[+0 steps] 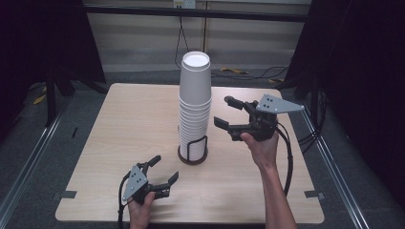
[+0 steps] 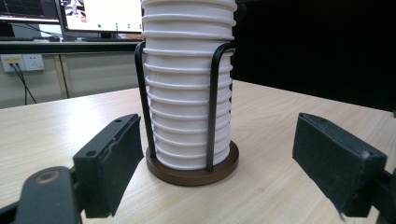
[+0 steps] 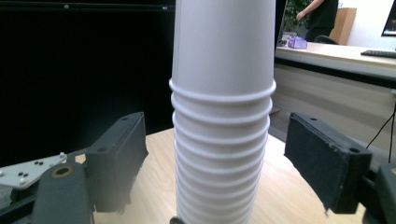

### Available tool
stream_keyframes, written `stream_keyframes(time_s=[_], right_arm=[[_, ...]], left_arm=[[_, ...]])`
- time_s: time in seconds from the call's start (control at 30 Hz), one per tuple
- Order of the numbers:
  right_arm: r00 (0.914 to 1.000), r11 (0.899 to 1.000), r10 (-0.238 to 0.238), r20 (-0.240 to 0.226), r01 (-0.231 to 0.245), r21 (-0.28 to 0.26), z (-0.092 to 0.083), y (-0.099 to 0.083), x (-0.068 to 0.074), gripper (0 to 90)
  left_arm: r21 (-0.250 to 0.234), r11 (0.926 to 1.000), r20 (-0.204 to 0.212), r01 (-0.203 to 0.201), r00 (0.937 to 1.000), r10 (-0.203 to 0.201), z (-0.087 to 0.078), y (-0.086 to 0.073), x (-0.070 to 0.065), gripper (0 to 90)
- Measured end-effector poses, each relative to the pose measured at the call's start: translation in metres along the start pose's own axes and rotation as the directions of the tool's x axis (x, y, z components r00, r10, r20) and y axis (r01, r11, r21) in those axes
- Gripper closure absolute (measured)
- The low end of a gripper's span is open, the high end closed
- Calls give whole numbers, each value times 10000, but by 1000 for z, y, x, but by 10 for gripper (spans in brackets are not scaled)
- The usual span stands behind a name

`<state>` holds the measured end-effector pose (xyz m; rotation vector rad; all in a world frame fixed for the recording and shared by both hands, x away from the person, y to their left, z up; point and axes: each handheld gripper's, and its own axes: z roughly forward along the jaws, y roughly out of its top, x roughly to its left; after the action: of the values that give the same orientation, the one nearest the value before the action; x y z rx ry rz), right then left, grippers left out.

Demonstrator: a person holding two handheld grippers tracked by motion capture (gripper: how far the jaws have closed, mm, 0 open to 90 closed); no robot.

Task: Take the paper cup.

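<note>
A tall stack of white paper cups (image 1: 195,102) stands upside down in a black wire holder with a round brown base (image 1: 193,157) at the middle of the table. My right gripper (image 1: 225,112) is open, raised to the right of the stack at about mid height, its jaws pointing left toward the cups (image 3: 222,116). My left gripper (image 1: 163,170) is open near the front edge, low, aimed at the holder's base (image 2: 192,169). The stack (image 2: 189,79) and wire uprights (image 2: 213,102) stand between its jaws in its own view, farther off. Nothing is held.
The light wooden table (image 1: 129,124) has bare room left and right of the stack. Dark curtains flank it, cables lie on the floor behind (image 1: 239,71). A desk with monitors (image 2: 100,16) and a person (image 3: 322,18) are far off.
</note>
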<state>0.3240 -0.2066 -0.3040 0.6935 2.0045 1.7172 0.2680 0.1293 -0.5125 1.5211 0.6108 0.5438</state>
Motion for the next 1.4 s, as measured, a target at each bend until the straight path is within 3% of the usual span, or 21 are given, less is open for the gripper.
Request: stream_keyframes(time_s=[0.53, 0.8, 1.4], right_arm=[[9987, 9990, -432, -281, 428, -114, 13, 46, -5, 173], [9982, 9992, -408, -448, 408, -12, 22, 70, -13, 170], [9938, 9904, -417, -1031, 548, 1268, 63, 101, -21, 144]], left_arm=[[-21, 10000, 35, 12, 10000, -12, 0, 0, 0, 157], [-67, 10000, 77, 53, 10000, -53, 0, 0, 1, 158], [-49, 10000, 98, 62, 9999, -61, 0, 0, 1, 157]])
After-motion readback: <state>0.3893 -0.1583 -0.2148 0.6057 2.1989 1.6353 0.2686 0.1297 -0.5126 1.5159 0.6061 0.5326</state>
